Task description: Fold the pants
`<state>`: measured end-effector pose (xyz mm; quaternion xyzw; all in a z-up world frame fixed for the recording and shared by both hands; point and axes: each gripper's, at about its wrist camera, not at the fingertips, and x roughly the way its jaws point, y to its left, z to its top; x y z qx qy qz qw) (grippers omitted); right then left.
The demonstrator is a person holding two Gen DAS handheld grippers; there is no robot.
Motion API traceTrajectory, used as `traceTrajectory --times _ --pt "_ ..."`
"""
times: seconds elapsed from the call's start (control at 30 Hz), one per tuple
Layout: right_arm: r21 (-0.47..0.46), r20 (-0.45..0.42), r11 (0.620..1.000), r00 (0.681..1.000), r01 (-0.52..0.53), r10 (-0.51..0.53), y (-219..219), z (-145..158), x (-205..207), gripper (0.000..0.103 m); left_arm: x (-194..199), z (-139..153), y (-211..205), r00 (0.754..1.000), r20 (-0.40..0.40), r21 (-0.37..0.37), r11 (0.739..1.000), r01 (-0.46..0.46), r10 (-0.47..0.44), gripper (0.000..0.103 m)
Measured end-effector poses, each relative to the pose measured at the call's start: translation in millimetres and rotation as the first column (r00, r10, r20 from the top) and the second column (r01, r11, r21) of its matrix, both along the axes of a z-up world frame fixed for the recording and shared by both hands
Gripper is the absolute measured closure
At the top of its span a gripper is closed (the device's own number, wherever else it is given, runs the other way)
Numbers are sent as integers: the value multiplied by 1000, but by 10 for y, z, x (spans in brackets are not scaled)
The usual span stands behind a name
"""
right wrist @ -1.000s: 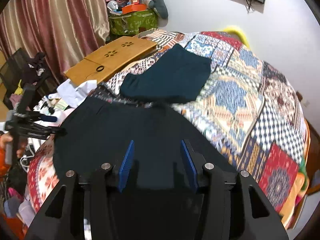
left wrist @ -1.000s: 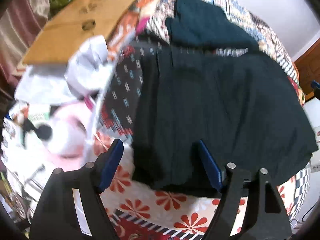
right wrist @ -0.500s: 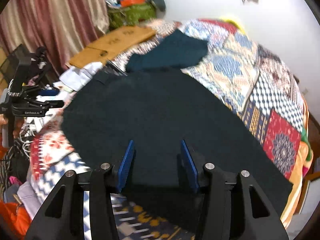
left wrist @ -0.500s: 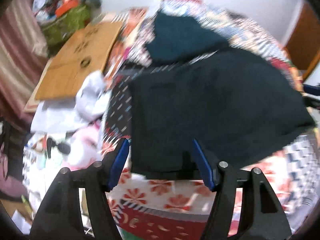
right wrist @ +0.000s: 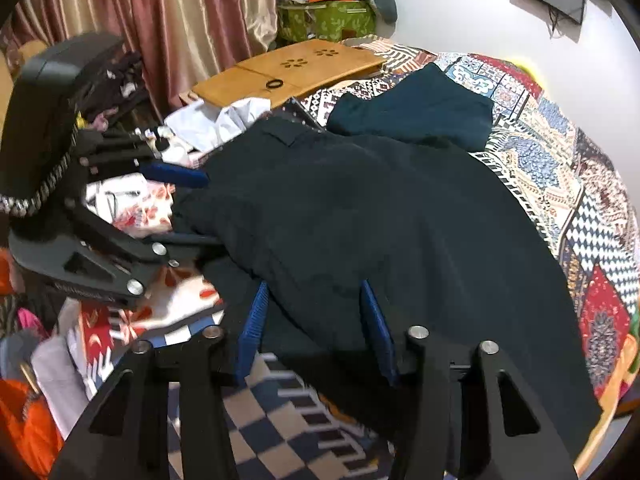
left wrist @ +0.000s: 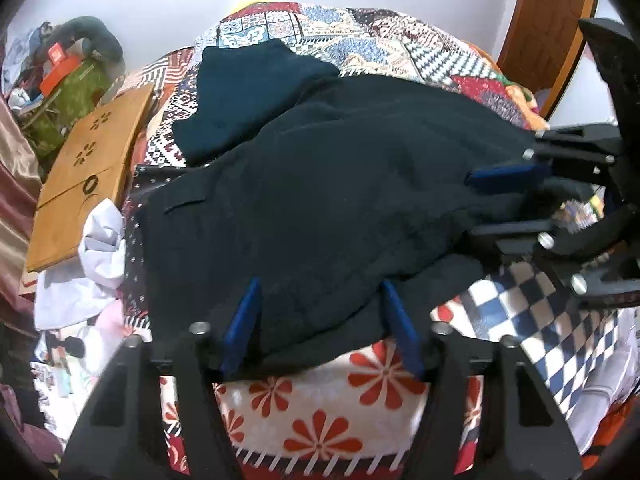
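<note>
Dark navy pants [left wrist: 328,200] lie spread across the patterned bedspread; they also fill the middle of the right wrist view [right wrist: 380,232]. My left gripper [left wrist: 320,320] is open, its blue fingers straddling the near hem of the pants. My right gripper [right wrist: 316,320] is open, its fingers either side of a fold at the near edge. Each gripper shows in the other's view: the right one [left wrist: 516,196] at the pants' right edge, the left one [right wrist: 180,204] at their left edge.
A folded teal garment [left wrist: 248,92] lies behind the pants on the quilt [left wrist: 360,40]. A wooden lap table [left wrist: 88,176] and white cloth [left wrist: 104,240] sit at the left bed edge. Curtains [right wrist: 160,20] and clutter stand beyond. A wooden door [left wrist: 548,28] is at the right.
Both grippers have swung toward each other along the pants' near edge. The pants' near part now lies bunched between them. Both jaws stay open.
</note>
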<state>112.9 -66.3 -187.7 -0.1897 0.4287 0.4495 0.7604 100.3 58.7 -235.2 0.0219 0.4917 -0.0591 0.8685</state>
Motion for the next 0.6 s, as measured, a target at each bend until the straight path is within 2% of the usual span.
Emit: traceTrajectory --times 0.03,0.07,0.13,0.2,0.33,0.4,0.5,0.6 --pt "11 -16 1000 1000 3 -3 -5 16 12 82 8 12 -2 1000 7 -18 1000 1 -1 67" --pt "26 -38 1000 999 9 -8 -15 28 26 90 -7 21 7 1000 11 -15 1000 -1 1 69" --pt "63 -74 998 997 18 -14 -45 75 19 93 -42 63 -17 999 32 15 1000 -2 1 82" --pt "93 -99 996 995 18 -9 -82 128 -11 94 -114 115 -16 999 37 11 1000 9 -9 89" --pt "84 -97 997 995 -1 9 -90 110 -130 94 -201 111 7 1000 9 -5 1000 27 -27 89" --pt "45 -118 999 993 -7 13 -63 15 -143 90 -222 53 41 999 -23 -32 999 25 -25 89" --pt "44 -120 999 993 -10 15 -73 46 -163 87 -254 102 85 999 -28 -47 999 19 -20 88" --pt "78 -151 997 988 0 12 -139 208 -86 75 -264 256 183 1000 -12 -64 998 -4 3 87"
